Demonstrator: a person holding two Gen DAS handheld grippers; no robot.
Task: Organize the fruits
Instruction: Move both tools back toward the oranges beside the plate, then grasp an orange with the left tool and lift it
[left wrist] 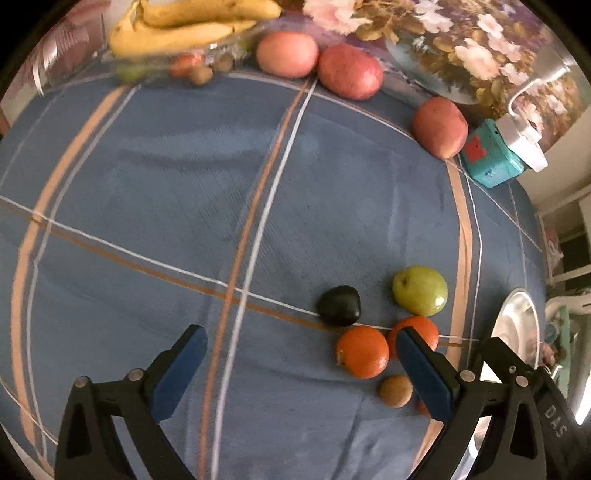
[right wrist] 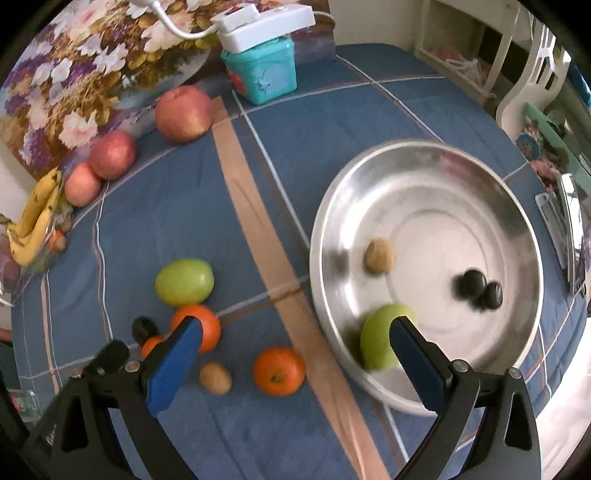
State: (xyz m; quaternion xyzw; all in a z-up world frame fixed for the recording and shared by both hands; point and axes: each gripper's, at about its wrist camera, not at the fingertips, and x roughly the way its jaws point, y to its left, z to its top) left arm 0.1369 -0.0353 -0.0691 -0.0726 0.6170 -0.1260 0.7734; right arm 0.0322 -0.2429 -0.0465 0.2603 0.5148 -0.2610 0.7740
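Observation:
A steel bowl (right wrist: 517, 229) on the blue checked cloth holds a green fruit (right wrist: 376, 339), a brown nut-like fruit (right wrist: 379, 255) and two dark plums (right wrist: 478, 288). My right gripper (right wrist: 295, 332) is open and empty above the bowl's near-left rim. On the cloth to the left lie a green fruit (right wrist: 184, 281), three oranges (right wrist: 279, 370), a kiwi (right wrist: 215, 377) and a dark plum (right wrist: 144, 329). My left gripper (left wrist: 301, 341) is open and empty above the cloth, beside the orange (left wrist: 362, 350), kiwi (left wrist: 396, 390), plum (left wrist: 339, 305) and green fruit (left wrist: 420, 290).
Three red apples (left wrist: 350, 72) and a glass dish with bananas (left wrist: 177, 29) and small fruits sit at the far edge. A teal box (right wrist: 262, 74) with a white charger on top stands by a floral board (right wrist: 74, 74). The bowl's rim shows in the left wrist view (left wrist: 517, 325).

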